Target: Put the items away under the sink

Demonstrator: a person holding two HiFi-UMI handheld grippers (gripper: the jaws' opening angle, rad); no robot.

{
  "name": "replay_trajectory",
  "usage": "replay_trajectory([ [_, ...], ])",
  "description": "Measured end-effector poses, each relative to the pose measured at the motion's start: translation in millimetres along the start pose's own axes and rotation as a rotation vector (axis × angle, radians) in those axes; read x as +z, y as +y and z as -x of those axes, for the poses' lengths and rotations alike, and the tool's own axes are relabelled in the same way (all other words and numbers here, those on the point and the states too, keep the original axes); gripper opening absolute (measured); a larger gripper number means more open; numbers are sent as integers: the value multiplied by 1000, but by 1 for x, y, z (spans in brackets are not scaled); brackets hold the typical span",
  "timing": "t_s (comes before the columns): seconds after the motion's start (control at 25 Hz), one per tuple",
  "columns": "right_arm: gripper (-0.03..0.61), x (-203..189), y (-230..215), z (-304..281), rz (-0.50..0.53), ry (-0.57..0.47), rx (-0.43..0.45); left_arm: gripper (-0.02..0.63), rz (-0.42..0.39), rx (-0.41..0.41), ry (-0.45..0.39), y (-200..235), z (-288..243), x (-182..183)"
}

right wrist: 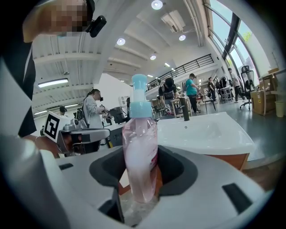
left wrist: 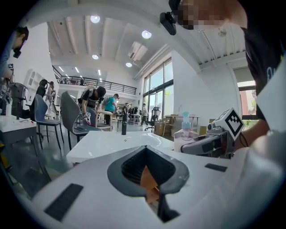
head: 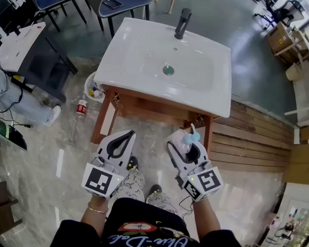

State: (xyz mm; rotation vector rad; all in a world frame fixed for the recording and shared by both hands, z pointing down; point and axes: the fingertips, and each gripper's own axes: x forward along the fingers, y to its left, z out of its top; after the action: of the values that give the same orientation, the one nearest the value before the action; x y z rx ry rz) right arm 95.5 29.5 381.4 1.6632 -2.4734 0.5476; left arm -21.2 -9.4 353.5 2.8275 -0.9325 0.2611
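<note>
My right gripper (head: 186, 144) clamped on one pink pump bottle (right wrist: 140, 147), my left gripper (head: 128, 135) closed and empty, both before the front edge of one sink (head: 136, 49)

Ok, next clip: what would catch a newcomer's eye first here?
The white sink on its wooden stand fills the middle of the head view, with a black tap at its far edge. Just in front of it, the right tongs grip an upright pink pump bottle with a blue top, while the left tongs beside them are shut and empty.
</note>
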Motion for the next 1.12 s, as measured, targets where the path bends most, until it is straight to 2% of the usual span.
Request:
replay_trajectory([
  [0.24,212,-31,-12,0,-3,0,9,8,77,-9,-47,-12,-5,-20],
  [0.56,212,-66,-18,-15,-9,-7,35,8,55,52,-19,-4,-9,-57],
  [1.12,212,-132,-55,-58,-25,-44,11,8,4,49,-57,15,-55,-122],
])
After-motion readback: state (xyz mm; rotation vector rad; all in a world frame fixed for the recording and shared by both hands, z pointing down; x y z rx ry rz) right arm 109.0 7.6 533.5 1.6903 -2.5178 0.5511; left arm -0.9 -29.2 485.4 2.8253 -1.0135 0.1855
